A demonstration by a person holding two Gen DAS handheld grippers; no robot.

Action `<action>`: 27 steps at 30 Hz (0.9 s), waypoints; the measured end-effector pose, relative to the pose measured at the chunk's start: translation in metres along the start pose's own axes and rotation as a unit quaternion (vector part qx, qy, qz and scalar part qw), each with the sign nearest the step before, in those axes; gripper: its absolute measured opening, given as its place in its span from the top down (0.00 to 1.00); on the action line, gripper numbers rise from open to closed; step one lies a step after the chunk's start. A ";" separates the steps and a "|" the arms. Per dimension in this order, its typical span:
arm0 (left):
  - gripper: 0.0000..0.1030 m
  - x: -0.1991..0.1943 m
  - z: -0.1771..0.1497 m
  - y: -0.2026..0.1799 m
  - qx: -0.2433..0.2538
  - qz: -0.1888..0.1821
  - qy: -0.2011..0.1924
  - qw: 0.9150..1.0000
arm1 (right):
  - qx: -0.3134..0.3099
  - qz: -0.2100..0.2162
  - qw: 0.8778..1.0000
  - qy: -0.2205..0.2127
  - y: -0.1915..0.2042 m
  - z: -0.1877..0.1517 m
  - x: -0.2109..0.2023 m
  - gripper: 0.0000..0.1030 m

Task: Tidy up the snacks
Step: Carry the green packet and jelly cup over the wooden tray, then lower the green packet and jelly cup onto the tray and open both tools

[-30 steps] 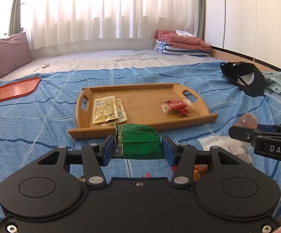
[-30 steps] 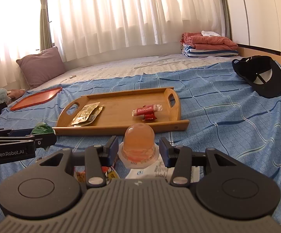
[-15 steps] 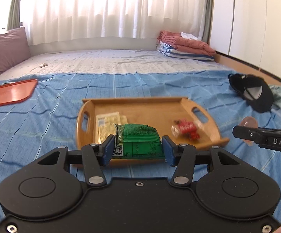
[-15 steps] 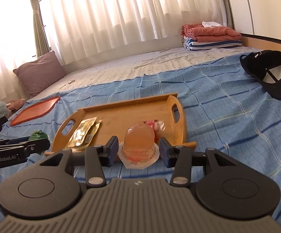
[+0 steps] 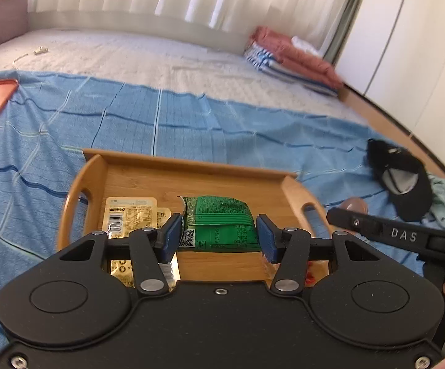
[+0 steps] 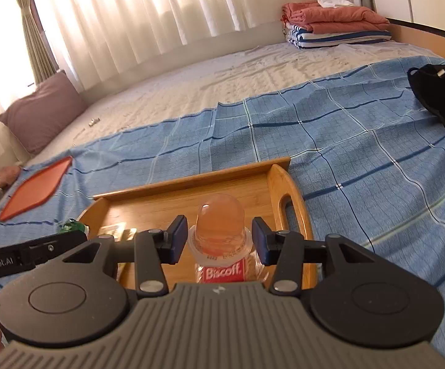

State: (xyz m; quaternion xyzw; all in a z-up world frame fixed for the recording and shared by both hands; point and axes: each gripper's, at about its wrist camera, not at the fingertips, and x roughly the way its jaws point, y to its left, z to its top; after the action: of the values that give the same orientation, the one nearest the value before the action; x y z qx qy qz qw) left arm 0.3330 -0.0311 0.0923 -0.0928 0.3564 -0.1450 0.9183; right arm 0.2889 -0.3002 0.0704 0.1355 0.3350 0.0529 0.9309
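the left gripper (image 5: pixel 219 236) has its two blue pads part-way in and pressed against the short ends of a green snack packet (image 5: pixel 219 224), so the packet is pinched flat between them, its printed back and a small code square turned up toward the camera. it hangs over the middle of the wooden tray (image 5: pixel 173 169), above the tray's bare floor, and whether its underside touches the wood i cannot tell. just to its left, lying in the tray, are two pale yellow sachets (image 5: pixel 130 215), one overlapping the other. the right gripper (image 6: pixel 219 240) is closed about as far on a clear jelly cup (image 6: pixel 219 218) with an orange dome; the pads meet the cup's wide rim on either side, and the dome points away from the camera. this cup sits over the right half of the tray, near the slotted handle (image 6: pixel 287 212) at that end. below it, half hidden by the gripper body, a red biscoff packet (image 6: pixel 222 273) lies on the tray floor. from the left camera the right gripper's dark arm reaches in from the right edge with the cup's dome just showing past it; from the right camera the left one comes in from the left edge, a bit of green at its tip. the tray rests on a blue checked blanket (image 6: pixel 360 153) spread over the bed, with an orange lid (image 6: pixel 34 190) well off to the left and a black cap (image 5: pixel 403 178) off to the right.
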 end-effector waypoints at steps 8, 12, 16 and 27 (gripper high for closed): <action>0.51 0.062 -0.023 -0.012 0.031 0.022 0.035 0.999 | -0.043 -0.039 0.998 0.015 0.001 0.008 0.053 0.61; 0.51 0.082 -0.041 -0.020 0.056 0.029 0.050 0.997 | -0.067 -0.064 0.995 0.043 0.005 0.004 0.078 0.81; 0.51 0.089 -0.050 -0.023 0.073 0.035 0.046 0.996 | -0.066 -0.062 0.994 0.057 0.004 -0.007 0.090 0.82; 0.40 0.083 -0.052 -0.031 0.096 0.038 0.036 0.994 | -0.046 -0.054 0.996 0.060 -0.005 -0.009 0.086 0.80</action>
State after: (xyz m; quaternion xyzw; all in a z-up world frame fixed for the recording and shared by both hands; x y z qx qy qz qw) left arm 0.3496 -0.0909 0.0107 0.0145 0.3766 -0.1464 0.9146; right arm 0.3498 -0.2865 0.0099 0.0709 0.3942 0.0254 0.9159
